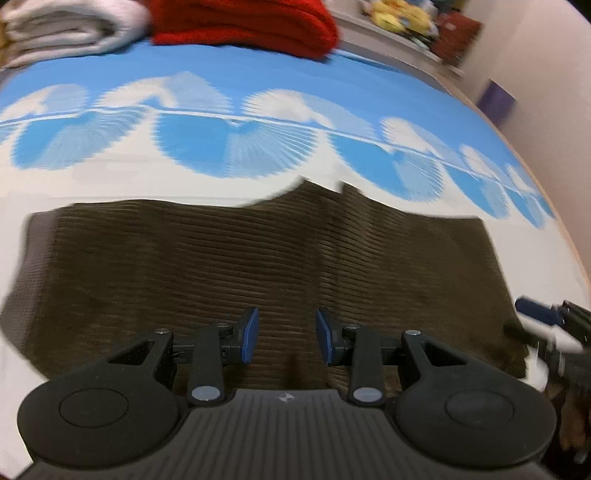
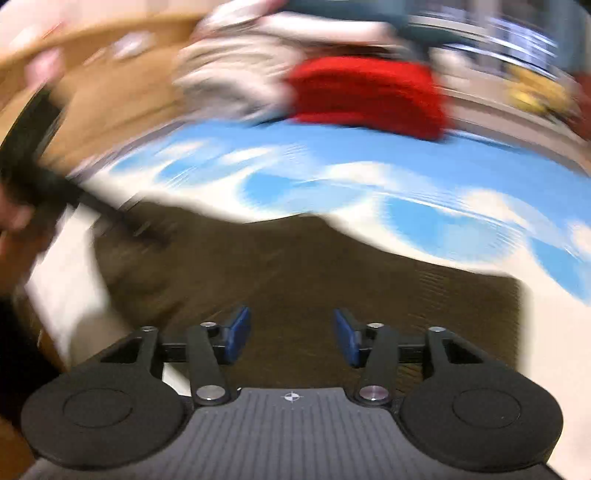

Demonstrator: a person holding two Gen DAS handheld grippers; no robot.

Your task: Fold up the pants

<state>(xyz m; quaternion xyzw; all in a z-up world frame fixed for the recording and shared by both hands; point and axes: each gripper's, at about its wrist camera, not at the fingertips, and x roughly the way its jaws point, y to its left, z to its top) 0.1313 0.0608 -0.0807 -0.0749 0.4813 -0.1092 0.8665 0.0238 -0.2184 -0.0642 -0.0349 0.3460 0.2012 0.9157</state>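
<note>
The left gripper (image 1: 286, 336) and right gripper (image 2: 291, 336) both hang with jaws parted and nothing between them, above the brown corduroy pants (image 1: 229, 266). The pants lie folded flat on the blue-and-white cloth (image 1: 258, 88), whose far part is bare up to a red garment (image 1: 251, 26) and white towel (image 1: 66, 26).

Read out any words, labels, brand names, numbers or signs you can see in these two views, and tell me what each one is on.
No readable words or numbers in either view.
Left claw: a small pale emblem on its ribbed body, a symbol, not letters.
Right claw: a small round crosshair mark on its body, no text.
Brown pants, patterned cloth, red folded item: no print seen; background items too blurred.
</note>
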